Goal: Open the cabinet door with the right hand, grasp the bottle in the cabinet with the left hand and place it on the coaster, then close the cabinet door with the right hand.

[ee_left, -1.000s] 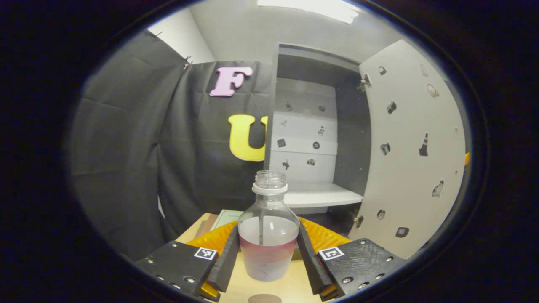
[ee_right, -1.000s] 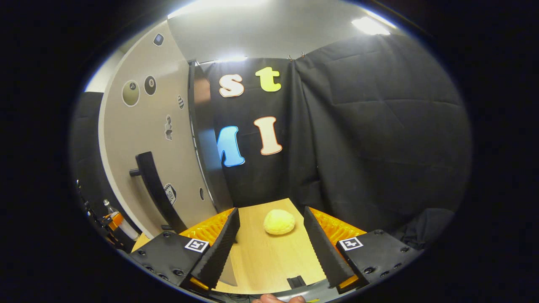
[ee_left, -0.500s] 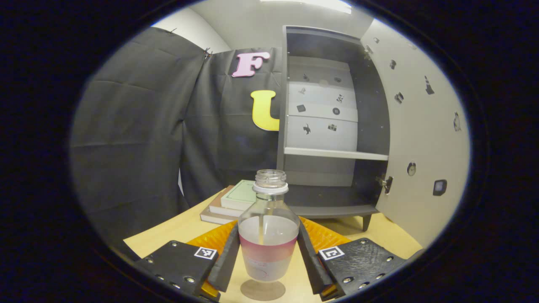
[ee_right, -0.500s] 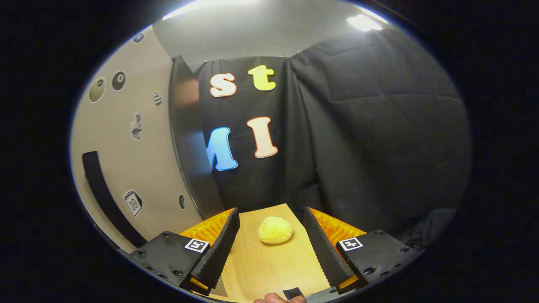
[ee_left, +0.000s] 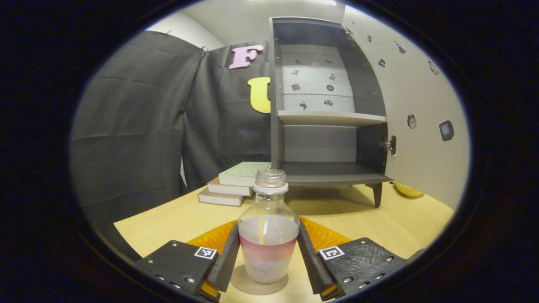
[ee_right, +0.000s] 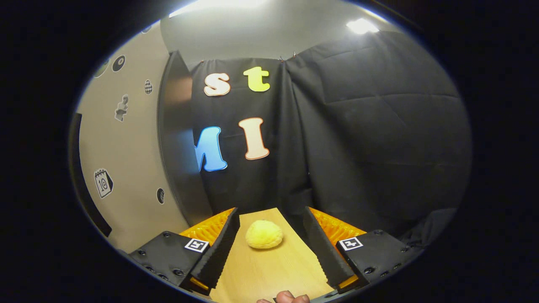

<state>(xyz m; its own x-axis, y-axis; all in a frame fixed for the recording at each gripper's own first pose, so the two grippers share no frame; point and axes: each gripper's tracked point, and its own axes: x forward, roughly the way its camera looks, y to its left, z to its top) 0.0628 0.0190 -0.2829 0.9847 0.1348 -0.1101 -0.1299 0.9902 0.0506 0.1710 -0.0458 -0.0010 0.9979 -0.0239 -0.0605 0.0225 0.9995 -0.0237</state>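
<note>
A clear capless bottle [ee_left: 268, 229] with a pink band sits between my left gripper's [ee_left: 266, 256] fingers, which press its sides. Its base rests on the round brown coaster [ee_left: 246, 285] on the table. Behind it stands the grey cabinet [ee_left: 324, 105], shelves bare, its door [ee_left: 425, 113] swung wide to the right. In the right gripper view my right gripper [ee_right: 269, 246] is open with nothing between its fingers. The door's outer face [ee_right: 122, 168] lies to its left, with the black handle [ee_right: 86, 198] at the far left edge.
A stack of books [ee_left: 236, 185] lies left of the cabinet. A yellow fruit [ee_left: 406, 190] lies by the door's foot. A yellow round bun [ee_right: 263, 235] sits on the wooden table [ee_right: 269, 269] ahead of the right gripper. A fingertip [ee_right: 288, 298] shows at the bottom.
The left gripper has lowered the bottle from the air down onto the coaster, away from the cabinet. The right gripper has drifted right, away from the door handle.
</note>
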